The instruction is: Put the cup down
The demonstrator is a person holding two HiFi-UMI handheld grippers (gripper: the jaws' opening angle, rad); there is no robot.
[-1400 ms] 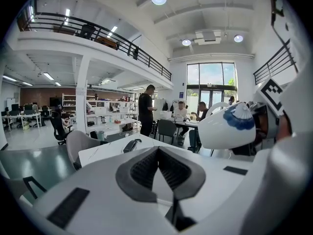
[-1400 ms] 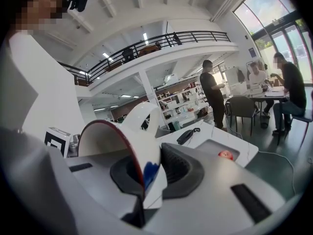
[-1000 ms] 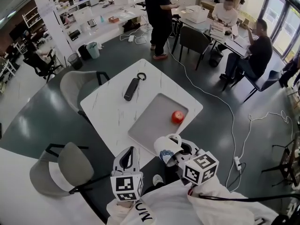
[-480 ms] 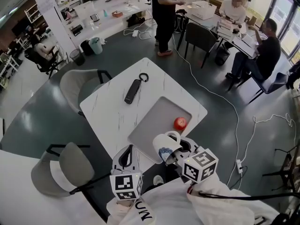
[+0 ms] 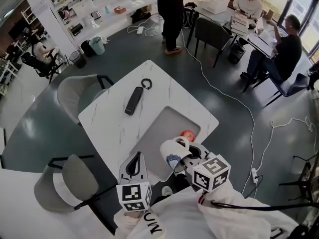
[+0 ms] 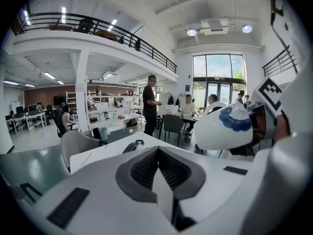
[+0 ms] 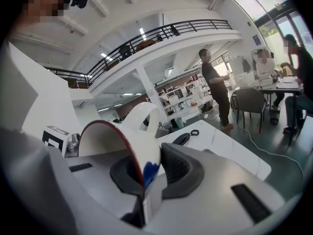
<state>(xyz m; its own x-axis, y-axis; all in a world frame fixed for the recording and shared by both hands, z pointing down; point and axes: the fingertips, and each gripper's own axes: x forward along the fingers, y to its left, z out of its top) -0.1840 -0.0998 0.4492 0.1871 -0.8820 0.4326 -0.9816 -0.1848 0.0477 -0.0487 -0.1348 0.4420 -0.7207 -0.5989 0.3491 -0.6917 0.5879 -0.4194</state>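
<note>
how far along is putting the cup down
Done: the right gripper is clamped on the wall of the cup. In hand: it hangs tilted above the grey tray on the table, near the apple. Left: setting it down and letting go.

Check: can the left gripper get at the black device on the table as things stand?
Probably yes: the left gripper is empty, and bare table lies between it and the black device; its jaws are shut.
</note>
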